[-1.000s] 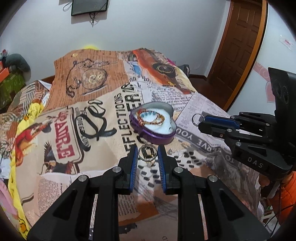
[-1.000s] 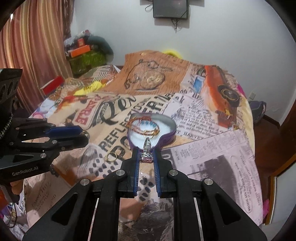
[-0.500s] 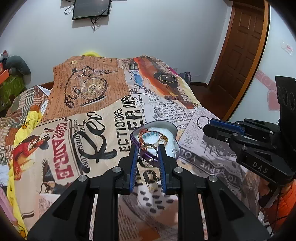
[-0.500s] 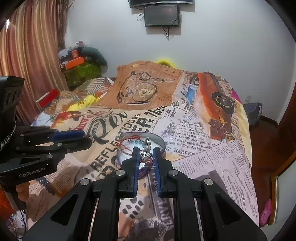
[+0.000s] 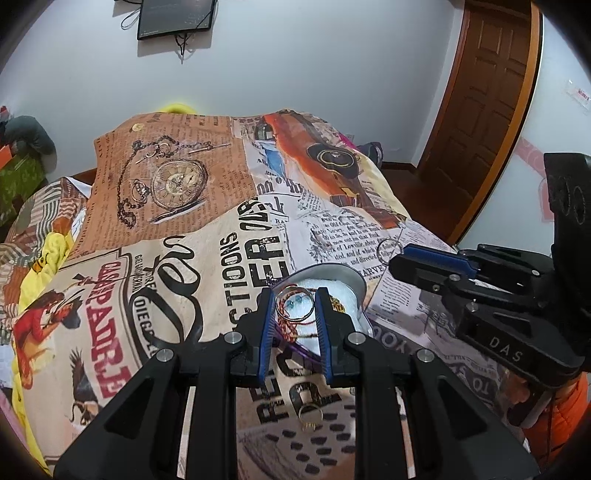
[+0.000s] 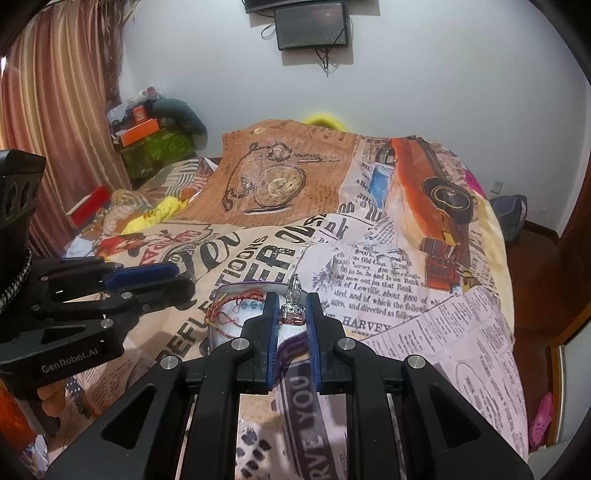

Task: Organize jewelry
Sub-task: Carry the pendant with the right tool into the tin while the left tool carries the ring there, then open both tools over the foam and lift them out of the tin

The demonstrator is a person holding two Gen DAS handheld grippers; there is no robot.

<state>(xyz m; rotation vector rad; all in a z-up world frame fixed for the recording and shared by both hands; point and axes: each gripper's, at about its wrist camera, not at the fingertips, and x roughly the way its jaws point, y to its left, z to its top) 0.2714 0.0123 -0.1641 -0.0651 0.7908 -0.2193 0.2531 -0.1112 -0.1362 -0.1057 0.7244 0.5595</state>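
My left gripper [image 5: 294, 301] is shut on a thin silver ring [image 5: 295, 305], held over the purple heart-shaped box [image 5: 332, 284] on the bed. The box holds red-gold bracelets [image 5: 286, 326]. My right gripper [image 6: 292, 308] is shut on a silver ring with a pink stone [image 6: 292, 314], held above the box's near side [image 6: 236, 291]. The right gripper also shows at the right of the left wrist view [image 5: 397, 258], with its ring sticking out of the tips. The left gripper shows at the left of the right wrist view [image 6: 181, 277].
A gold ring [image 5: 310, 413] lies loose on the printed bedspread [image 5: 155, 258] below the left gripper. A wooden door [image 5: 487, 92] is at right. Cluttered boxes [image 6: 147, 140] stand by the curtain. A screen [image 6: 312, 27] hangs on the wall.
Both grippers have lifted and tilted back toward level with their rings, so the heart box now sits under the fingertips. The gold ring on the bedspread has come into view below the left gripper.
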